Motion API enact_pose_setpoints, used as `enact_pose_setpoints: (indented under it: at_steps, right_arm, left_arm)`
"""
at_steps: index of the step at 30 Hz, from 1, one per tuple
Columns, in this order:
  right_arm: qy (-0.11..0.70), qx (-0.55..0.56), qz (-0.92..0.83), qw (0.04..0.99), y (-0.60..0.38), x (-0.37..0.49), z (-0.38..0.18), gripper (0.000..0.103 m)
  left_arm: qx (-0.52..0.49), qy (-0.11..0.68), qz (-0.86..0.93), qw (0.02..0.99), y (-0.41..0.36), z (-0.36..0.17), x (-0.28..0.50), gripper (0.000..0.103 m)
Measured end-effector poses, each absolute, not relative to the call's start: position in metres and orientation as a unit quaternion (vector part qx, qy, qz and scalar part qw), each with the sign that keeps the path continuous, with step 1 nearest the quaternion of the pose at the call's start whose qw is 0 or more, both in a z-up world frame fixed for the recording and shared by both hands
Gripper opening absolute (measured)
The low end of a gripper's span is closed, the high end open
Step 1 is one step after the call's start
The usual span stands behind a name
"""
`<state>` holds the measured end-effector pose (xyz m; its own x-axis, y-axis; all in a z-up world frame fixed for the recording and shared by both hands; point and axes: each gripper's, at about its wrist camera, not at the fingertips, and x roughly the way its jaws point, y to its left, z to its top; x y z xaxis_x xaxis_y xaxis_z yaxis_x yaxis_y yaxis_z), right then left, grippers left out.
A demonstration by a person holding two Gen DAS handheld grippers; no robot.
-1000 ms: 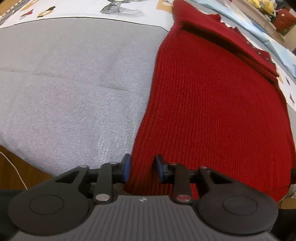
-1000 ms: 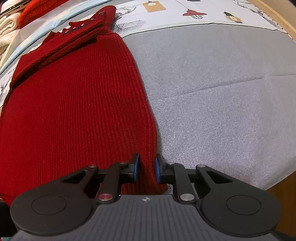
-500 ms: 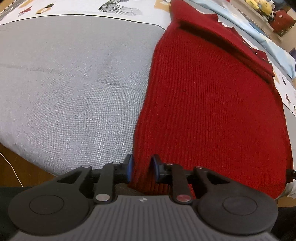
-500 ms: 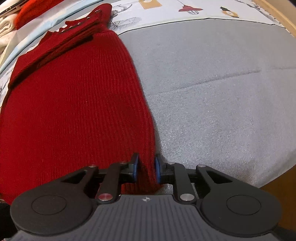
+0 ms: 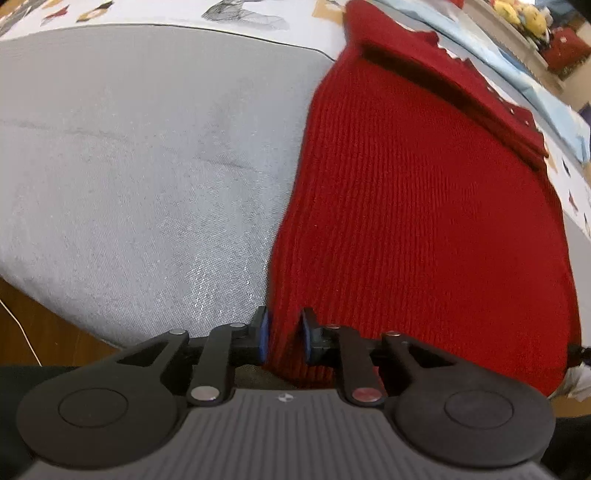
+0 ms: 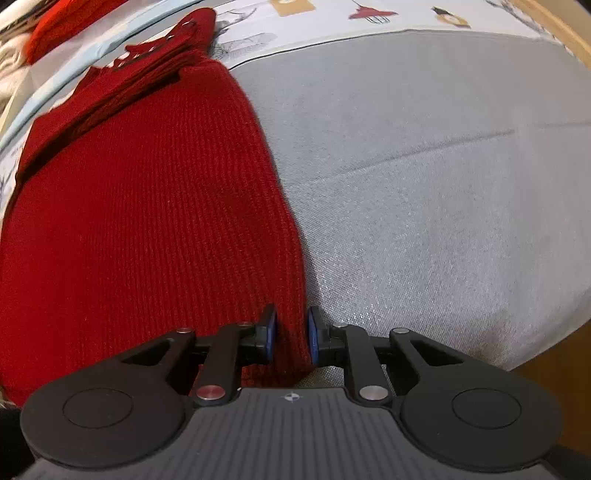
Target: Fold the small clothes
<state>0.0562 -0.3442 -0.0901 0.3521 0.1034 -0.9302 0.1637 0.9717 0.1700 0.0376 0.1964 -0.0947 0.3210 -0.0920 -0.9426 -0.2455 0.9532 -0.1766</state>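
A red ribbed knit sweater (image 5: 424, 221) lies flat on a grey mat (image 5: 147, 166), its folded sleeves and collar at the far end. My left gripper (image 5: 284, 332) holds the near left corner of the hem; its jaws are closing and the blue pads press on the bunched knit. In the right wrist view the same sweater (image 6: 147, 221) fills the left half. My right gripper (image 6: 291, 332) holds the near right corner of the hem, jaws closing with the knit pinched between the pads. Both grippers point steeply down.
The grey mat (image 6: 424, 184) lies on a printed white sheet (image 6: 332, 22). A wooden floor (image 5: 40, 328) shows past the mat's near edge. Other clothes and a light blue cloth (image 5: 535, 92) lie at the far right.
The left jaws have narrowed around the hem corner. In both views the sweater's near corners now stand gathered between the pads, and its side edges have shifted slightly.
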Motion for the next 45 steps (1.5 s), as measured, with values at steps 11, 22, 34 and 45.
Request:
enact_pose_setpoints:
  at_steps: [11, 22, 34, 45]
  right_arm:
    - [0.489, 0.164, 0.004, 0.857, -0.354, 0.041, -0.054, 0.01]
    - [0.366, 0.236, 0.056, 0.899, -0.369, 0.008, 0.034, 0.009]
    - [0.293, 0.303, 0.05, 0.906, -0.417, -0.08, 0.125, 0.008]
    - [0.407, 0.301, 0.003, 0.862, -0.41, 0.114, 0.03, 0.009]
  left_arm:
    - [-0.125, 0.502, 0.026, 0.856, 0.19, -0.052, 0.028, 0.01]
    - [-0.129, 0.42, -0.035, 0.898, 0.192, 0.037, 0.002, 0.009]
    - [-0.169, 0.367, -0.109, 0.908, 0.212, 0.14, -0.054, 0.009]
    - [-0.196, 0.456, -0.031, 0.868, 0.231, 0.006, 0.158, 0.011]
